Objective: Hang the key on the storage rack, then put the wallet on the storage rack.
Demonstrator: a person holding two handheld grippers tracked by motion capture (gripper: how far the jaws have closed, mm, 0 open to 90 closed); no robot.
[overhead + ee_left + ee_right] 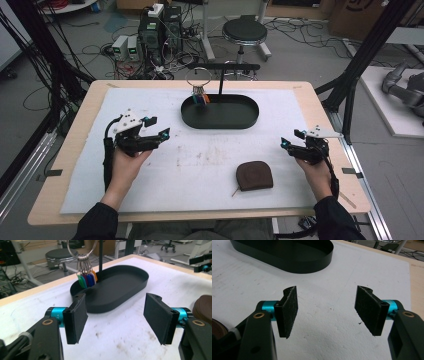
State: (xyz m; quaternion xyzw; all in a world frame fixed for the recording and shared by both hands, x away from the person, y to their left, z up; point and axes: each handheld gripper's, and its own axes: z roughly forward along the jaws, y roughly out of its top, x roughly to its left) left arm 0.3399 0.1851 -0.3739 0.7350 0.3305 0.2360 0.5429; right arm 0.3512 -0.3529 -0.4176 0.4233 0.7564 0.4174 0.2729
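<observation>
Keys [86, 280], a bunch with coloured plastic heads in green, purple, blue, white and orange, hang on a large metal ring [198, 76] from the crossbar of a black stand [220, 80]. The bunch dangles into the left end of a black oval tray [250, 117], and the lowest tags appear to rest at or near the tray floor; contact cannot be confirmed.

Left gripper [156, 127] sits short of the tray, angled toward it. In the left gripper view the keys lie ahead of and above the left-hand pad, well apart from it. Its jaws stand wide apart with nothing between the pads [77, 317]; bare white mat shows through the gap.

Right gripper [291, 139] is held near the right edge of the mat, pointing toward the tray. Its jaws are likewise spread, with nothing between the pads [288, 311]. The tray's right end lies ahead and to the left in the right gripper view.

A brown zipped pouch [254, 175] lies flat on the mat between the two grippers, nearer the right one and on the person's side of it.

The white mat [150, 190] is stained near its centre and covers a wooden table [75, 130]. Both hands grip the tools from below; dark sleeves show at the wrists. A round black stool [244, 31] stands beyond the far table edge.
</observation>
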